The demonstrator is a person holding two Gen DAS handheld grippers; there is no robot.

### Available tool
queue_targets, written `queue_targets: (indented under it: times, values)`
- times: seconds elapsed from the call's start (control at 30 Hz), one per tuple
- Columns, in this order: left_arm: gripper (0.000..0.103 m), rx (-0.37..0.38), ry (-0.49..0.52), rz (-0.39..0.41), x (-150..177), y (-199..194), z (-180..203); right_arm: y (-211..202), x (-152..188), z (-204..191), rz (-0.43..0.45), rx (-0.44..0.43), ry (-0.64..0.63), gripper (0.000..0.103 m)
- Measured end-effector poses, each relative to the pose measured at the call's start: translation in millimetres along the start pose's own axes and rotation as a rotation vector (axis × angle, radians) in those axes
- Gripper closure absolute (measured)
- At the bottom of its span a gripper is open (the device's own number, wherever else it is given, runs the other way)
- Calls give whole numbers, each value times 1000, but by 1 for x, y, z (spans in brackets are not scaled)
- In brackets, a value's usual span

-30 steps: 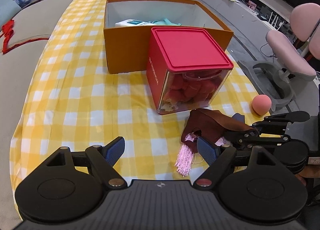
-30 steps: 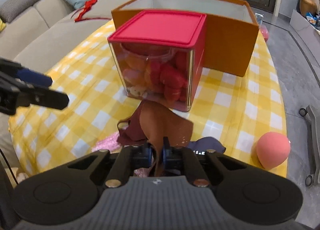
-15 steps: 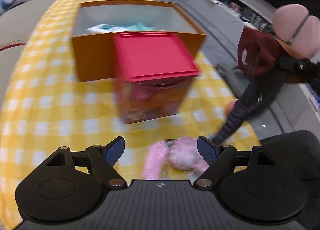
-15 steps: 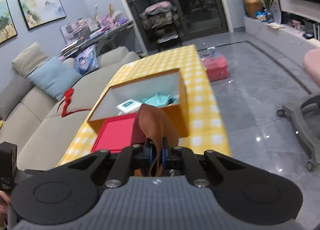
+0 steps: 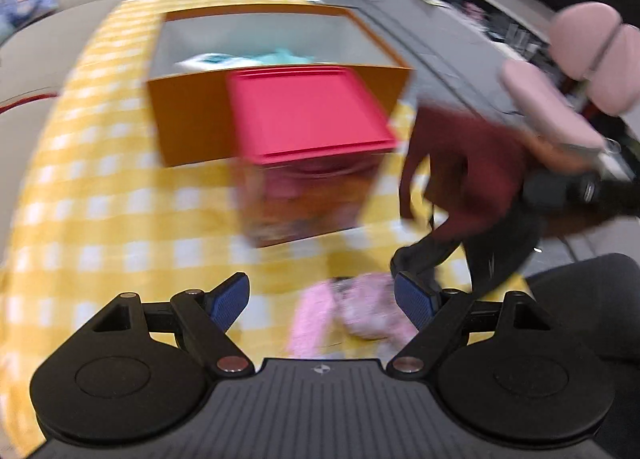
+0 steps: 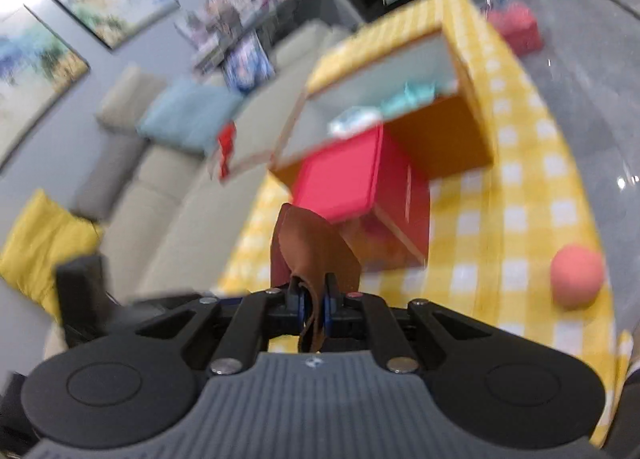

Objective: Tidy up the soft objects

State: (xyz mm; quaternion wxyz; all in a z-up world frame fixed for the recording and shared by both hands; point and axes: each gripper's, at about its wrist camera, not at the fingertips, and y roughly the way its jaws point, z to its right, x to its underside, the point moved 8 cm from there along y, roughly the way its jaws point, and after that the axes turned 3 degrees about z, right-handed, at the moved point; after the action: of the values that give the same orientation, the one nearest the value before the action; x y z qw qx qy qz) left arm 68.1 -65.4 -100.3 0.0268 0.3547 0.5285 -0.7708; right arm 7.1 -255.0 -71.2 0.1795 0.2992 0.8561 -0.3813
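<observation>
My right gripper [image 6: 311, 301] has its fingers clamped on a brown suede-like soft pouch [image 6: 310, 247], held in the air above the yellow-and-white checked surface [image 6: 520, 211]. My left gripper [image 5: 322, 299] has fingers wide apart, hovering over a fuzzy pink tasselled item [image 5: 360, 311] at 12 o'clock on the surface. The red-lidded clear square container [image 5: 308, 147] sits beyond it, and the open orange cardboard box [image 5: 192, 119] behind that. A pink round sponge [image 6: 576, 275] lies at 3 o'clock in the right view. Both views are blurred.

I see the big orange box [image 6: 436, 139] open on top. The red-lidded tub [image 6: 360, 187] stands right in front of it, blocking the near side.
</observation>
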Motion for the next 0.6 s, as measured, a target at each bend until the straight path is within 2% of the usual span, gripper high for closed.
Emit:
queue_targets:
  times: [0.1,0.17,0.23,0.27,0.3,0.37,0.47,0.53,0.6]
  values:
    - [7,-70,-32,9,5,-13,-26,39,25,7,-118,91,-51,97]
    - [7,-100,-55,24,3,-21,-39,58,39,13,-191,116,-63,95]
    - [7,-101,-90,44,2,-27,-48,65,44,16,-227,139,-85,79]
    - [7,-94,-105,49,1,-29,-50,65,43,14,-217,161,-117,61]
    - [7,-83,-121,51,1,-29,-51,63,41,13,-196,184,-153,49]
    - [7,-67,-128,52,1,-30,-51,56,34,8,-149,216,-227,48]
    - [7,-53,-118,60,1,-32,-50,40,26,6,-115,183,-223,47]
    - [7,-49,-121,65,0,-34,-50,25,19,8,-89,148,-210,37]
    - [7,-42,-123,63,1,-33,-49,5,8,14,-35,176,-194,26]
